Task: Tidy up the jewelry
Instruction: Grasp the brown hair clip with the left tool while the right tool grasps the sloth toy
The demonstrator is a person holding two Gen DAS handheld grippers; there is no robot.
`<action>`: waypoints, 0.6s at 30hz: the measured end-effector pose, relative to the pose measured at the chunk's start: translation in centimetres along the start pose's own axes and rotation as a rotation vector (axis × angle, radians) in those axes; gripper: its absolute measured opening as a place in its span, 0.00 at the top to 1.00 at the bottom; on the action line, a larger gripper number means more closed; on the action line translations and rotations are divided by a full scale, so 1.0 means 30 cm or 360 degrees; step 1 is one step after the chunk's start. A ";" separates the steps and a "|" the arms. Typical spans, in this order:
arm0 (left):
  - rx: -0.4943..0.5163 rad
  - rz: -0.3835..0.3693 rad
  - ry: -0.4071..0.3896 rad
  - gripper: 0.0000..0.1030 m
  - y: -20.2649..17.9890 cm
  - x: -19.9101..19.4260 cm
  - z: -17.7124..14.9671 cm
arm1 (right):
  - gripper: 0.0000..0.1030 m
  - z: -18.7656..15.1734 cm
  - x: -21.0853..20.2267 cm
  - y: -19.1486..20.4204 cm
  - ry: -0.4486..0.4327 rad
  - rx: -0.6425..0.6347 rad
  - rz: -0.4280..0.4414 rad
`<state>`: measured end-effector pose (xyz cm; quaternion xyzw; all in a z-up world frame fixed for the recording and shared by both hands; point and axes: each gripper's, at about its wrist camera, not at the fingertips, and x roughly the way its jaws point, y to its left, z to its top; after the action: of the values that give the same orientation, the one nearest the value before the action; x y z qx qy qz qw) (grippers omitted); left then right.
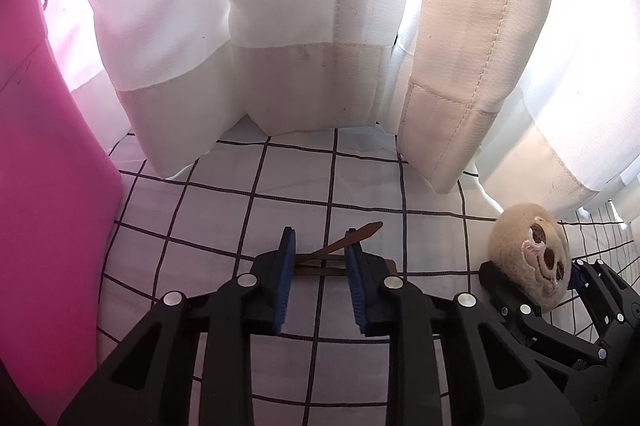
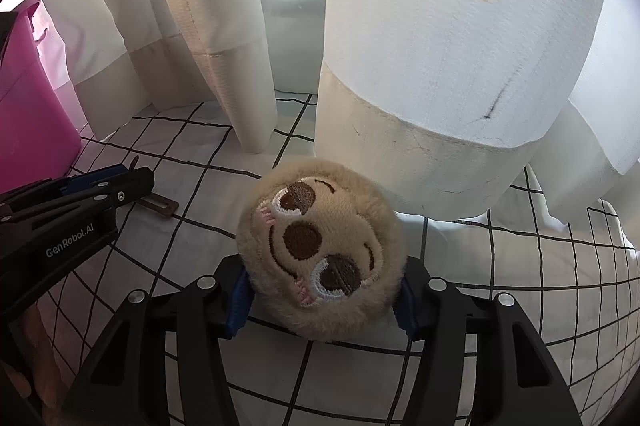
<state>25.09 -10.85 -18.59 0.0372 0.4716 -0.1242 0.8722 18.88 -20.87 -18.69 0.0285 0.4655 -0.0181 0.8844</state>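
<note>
A thin brown strap (image 1: 360,231) lies on the white checked cloth (image 1: 224,202). My left gripper (image 1: 320,244) points down at it, and the blue pads (image 1: 285,266) are closed in on the strap's folded part, which spans the narrow gap between them. One end of the strap (image 2: 162,206) sticks out flat past the left gripper (image 2: 132,178) in the right wrist view. My right gripper (image 2: 324,278) is shut on a round beige plush with an embroidered face (image 2: 320,242), its pads sunk into the fur on both sides. This plush (image 1: 528,250) sits to the right of the left gripper.
A pink plastic bin (image 1: 40,186) (image 2: 28,114) stands close on the left. White curtains (image 1: 280,26) (image 2: 440,66) hang down to the cloth just behind both grippers, their hems resting on it. Part of a person's hand (image 2: 36,358) shows at the lower left.
</note>
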 end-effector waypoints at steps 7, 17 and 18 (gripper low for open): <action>0.0016 0.0009 -0.0054 0.99 -0.015 -0.051 -0.027 | 0.48 -0.015 -0.020 0.000 -0.0016 0.0020 0.0029; 0.0037 -0.0027 -0.0103 0.99 -0.068 -0.171 -0.081 | 0.48 -0.030 -0.097 0.024 -0.0047 0.0021 0.0050; 0.0038 -0.0032 -0.0111 0.99 -0.036 -0.199 -0.092 | 0.48 -0.032 -0.106 0.025 -0.0053 0.0023 0.0050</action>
<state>19.46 -10.30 -15.09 0.0387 0.4397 -0.1398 0.8864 16.34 -20.04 -16.59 0.0420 0.4499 -0.0080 0.8920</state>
